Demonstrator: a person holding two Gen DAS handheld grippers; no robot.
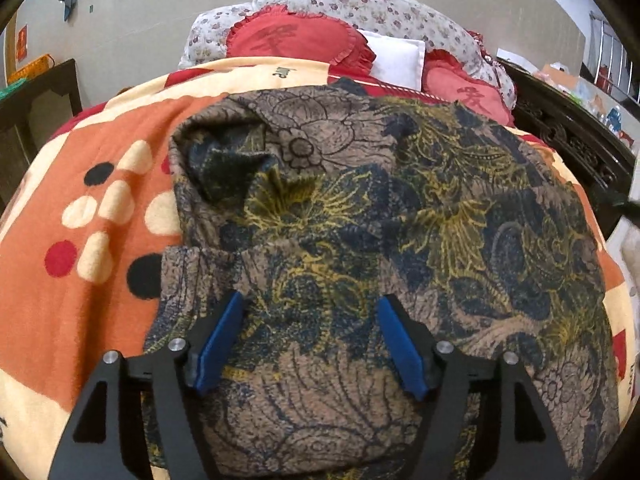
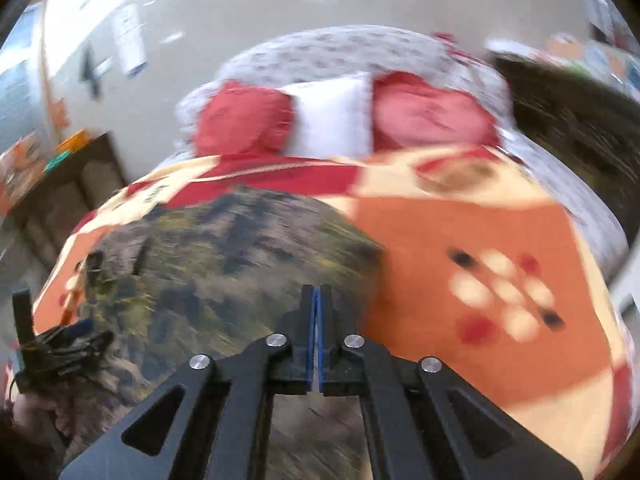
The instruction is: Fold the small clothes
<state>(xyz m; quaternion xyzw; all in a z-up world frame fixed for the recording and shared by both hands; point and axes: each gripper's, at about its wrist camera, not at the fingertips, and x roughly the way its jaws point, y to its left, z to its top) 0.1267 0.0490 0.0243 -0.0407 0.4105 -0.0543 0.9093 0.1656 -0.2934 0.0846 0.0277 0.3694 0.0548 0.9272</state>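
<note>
1. While the garment lies spread on the orange patterned blanket of the bed, its dark floral print of brown, navy and yellow faces up. It covers the middle of the blanket and is rumpled at the far left, where a fold stands up in a dark pocket.
2. Left gripper: blue pads wide apart, hovering over the near edge of the cloth, nothing pinched between them. The pads do not press on the fabric.
3. Right gripper: jaws closed together, pad on pad, no cloth visible between them. That view is smeared by motion blur; the garment sits to its left and the bare blanket to its right.
4. Step in hand, as judged: between folds, with the left side let go and a fresh grip not yet taken.
5. Next move calls for: opening the right jaws, taking an edge or corner on each side, and smoothing the rumpled far-left part first.
6. Orientation: long axis appears to run across the bed, left to right in the left wrist view; which end is collar or hem I cannot tell.
7. Beyond: red heart cushions, a white pillow, a floral quilt at the head.
</note>
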